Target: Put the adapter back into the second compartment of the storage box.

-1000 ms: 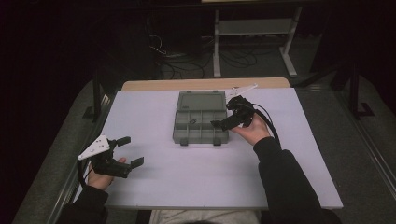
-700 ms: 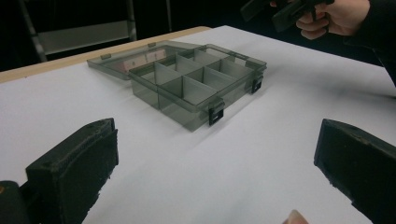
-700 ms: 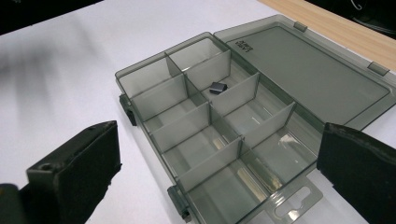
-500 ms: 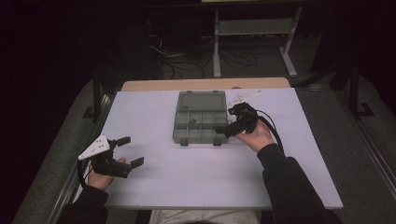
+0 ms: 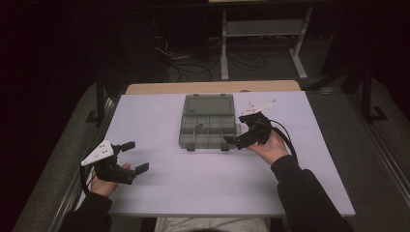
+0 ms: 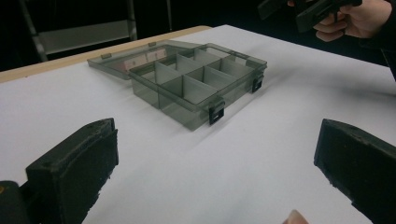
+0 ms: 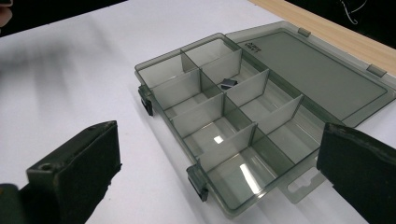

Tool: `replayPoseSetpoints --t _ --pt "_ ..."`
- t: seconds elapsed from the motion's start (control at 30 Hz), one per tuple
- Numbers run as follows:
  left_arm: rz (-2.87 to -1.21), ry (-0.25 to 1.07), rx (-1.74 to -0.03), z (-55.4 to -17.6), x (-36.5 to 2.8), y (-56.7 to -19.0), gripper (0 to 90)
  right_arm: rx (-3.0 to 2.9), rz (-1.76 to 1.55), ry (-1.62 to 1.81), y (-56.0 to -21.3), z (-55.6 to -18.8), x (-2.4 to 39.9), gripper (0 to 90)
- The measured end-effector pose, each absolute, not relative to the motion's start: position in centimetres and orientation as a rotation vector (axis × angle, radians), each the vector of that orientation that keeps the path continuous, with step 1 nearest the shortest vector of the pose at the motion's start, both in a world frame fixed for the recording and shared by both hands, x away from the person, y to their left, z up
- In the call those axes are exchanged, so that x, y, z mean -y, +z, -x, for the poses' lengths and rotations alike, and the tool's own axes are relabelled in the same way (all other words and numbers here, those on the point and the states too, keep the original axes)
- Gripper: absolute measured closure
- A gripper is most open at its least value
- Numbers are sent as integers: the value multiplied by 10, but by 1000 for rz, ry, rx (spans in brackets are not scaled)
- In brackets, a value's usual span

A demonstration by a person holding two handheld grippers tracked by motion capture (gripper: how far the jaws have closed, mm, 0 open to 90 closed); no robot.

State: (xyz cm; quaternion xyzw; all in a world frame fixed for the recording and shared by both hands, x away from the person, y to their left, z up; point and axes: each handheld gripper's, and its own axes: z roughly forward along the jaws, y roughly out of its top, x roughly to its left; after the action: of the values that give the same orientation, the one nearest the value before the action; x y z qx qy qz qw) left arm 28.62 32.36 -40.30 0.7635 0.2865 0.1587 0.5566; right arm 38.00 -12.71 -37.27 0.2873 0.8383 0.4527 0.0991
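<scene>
A white table [image 5: 203,188] carries a smoky grey compartment box [image 5: 208,126] at its far middle, lid [image 5: 209,103] swung fully open and lying flat behind the tray. The two front latches [image 6: 216,114] hang released. So the opening looks done; what is left is likely work on the contents.

The right gripper [image 5: 240,134], jaws wide apart and holding nothing, hovers just beside the box's right front corner, facing its compartments. The left gripper [image 5: 131,157] sits well apart at the near left of the table, jaws also spread and empty.

Nearly all compartments are bare; one small dark piece [image 7: 228,83] lies in a middle compartment toward the lid side. It seems the next thing to pick, though I cannot tell what it is.
</scene>
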Motion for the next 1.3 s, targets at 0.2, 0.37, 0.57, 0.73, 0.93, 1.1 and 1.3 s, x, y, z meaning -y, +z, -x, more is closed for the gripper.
replayPoseSetpoints --t 0.2,0.37,0.57,0.73,0.93,1.1,1.3 --pt "-1803 375 -675 -286 -324 -403 0 -2467 -851 1340 -374 -372 133 0" --pt "-1803 375 -676 -286 -323 -403 0 -2454 -857 1349 -376 -366 140 0" --pt "-1803 376 -676 -286 -323 -403 0 -2438 -876 1363 -379 -361 149 0" --pt "-1804 377 -676 -286 -323 -403 0 -2420 -896 1374 -381 -357 157 0" --pt "-1803 376 -678 -286 -323 -403 0 -2397 -917 1397 -384 -353 167 0" --pt "-1800 377 -678 -286 -324 -403 0 -2371 -940 1399 -387 -348 176 0" --pt "-1799 378 -677 -285 -324 -403 0 -2341 -978 1412 -392 -341 188 0"
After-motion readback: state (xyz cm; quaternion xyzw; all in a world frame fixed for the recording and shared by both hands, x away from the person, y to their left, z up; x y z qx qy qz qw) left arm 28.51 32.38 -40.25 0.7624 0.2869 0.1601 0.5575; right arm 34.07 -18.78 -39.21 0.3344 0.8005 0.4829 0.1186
